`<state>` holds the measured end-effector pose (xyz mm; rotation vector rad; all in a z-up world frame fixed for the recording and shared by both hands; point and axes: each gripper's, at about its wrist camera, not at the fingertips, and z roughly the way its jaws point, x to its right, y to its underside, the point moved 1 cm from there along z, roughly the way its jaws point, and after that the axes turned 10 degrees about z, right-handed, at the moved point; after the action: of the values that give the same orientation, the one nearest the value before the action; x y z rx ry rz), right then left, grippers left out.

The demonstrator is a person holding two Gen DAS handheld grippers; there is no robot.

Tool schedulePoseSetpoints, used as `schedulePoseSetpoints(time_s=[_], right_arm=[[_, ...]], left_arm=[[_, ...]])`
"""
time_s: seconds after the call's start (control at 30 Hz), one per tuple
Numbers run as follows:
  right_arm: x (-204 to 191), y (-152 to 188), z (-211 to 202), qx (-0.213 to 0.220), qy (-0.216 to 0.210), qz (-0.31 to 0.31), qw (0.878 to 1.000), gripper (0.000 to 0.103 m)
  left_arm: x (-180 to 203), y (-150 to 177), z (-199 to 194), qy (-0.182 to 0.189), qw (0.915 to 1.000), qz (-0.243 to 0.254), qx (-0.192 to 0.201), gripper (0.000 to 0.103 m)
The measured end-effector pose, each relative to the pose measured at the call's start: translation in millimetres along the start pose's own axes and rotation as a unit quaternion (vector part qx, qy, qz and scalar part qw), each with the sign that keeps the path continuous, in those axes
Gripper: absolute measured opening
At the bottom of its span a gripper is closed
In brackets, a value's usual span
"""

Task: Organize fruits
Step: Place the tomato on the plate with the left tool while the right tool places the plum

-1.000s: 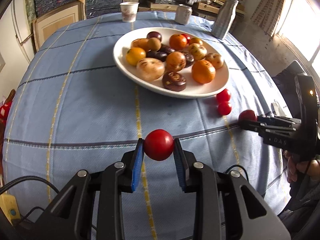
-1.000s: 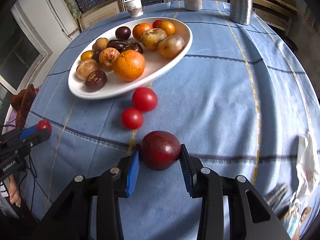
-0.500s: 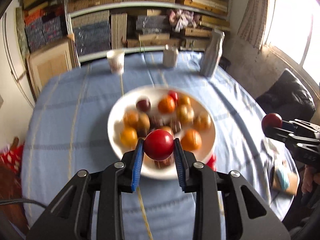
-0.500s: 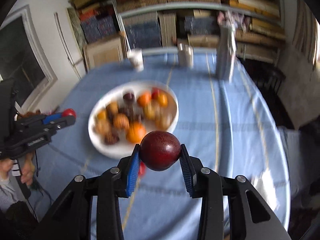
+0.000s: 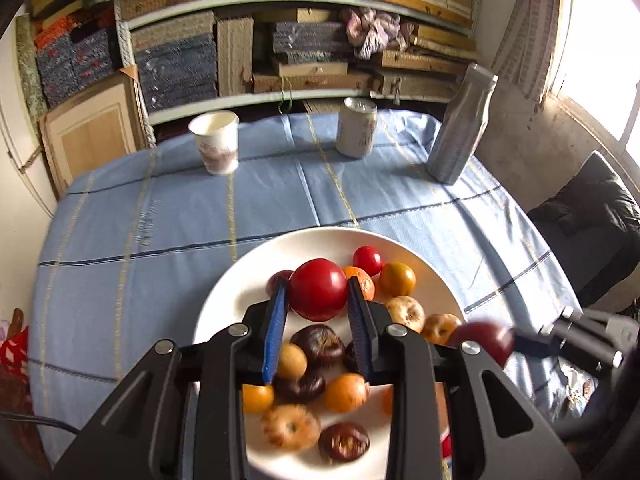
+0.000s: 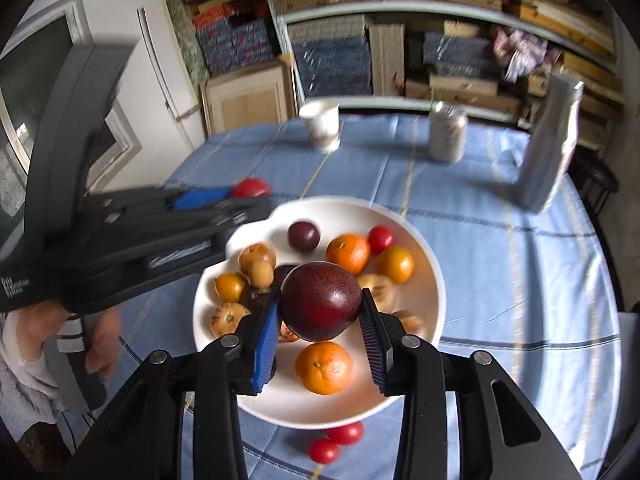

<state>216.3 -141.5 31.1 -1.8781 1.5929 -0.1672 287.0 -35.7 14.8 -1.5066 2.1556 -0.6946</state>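
Note:
My left gripper (image 5: 318, 316) is shut on a red tomato (image 5: 318, 290) and holds it above the white plate (image 5: 240, 280) of mixed fruit. My right gripper (image 6: 320, 328) is shut on a dark red plum (image 6: 320, 306), also above the plate (image 6: 436, 280). The plate holds several oranges, brown and dark fruits and a small red tomato (image 6: 381, 238). Two small red tomatoes (image 6: 334, 442) lie on the blue cloth just in front of the plate. The left gripper with its tomato shows at the left of the right wrist view (image 6: 250, 188); the right one with its plum shows at the right of the left wrist view (image 5: 486, 340).
A paper cup (image 5: 216, 142), a can (image 5: 356, 126) and a silver bottle (image 5: 460, 128) stand at the far edge of the blue tablecloth (image 5: 140, 220). Shelves of stacked mats rise behind. A dark chair (image 5: 592, 216) is at the right.
Both grippers have lifted their fruit off the table and moved forward over the plate. The two grippers have come closer together.

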Motion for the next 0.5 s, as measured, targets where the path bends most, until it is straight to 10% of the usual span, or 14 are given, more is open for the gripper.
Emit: schedulePoseSetpoints(time_s=[0.5], right_arm=[[10.8, 16.1, 64.4, -0.050, -0.008, 0.021, 0.999, 0.039]], left_arm=[[6.3, 18.4, 78.4, 0.028, 0.9980, -0.001, -0.056, 0.032]])
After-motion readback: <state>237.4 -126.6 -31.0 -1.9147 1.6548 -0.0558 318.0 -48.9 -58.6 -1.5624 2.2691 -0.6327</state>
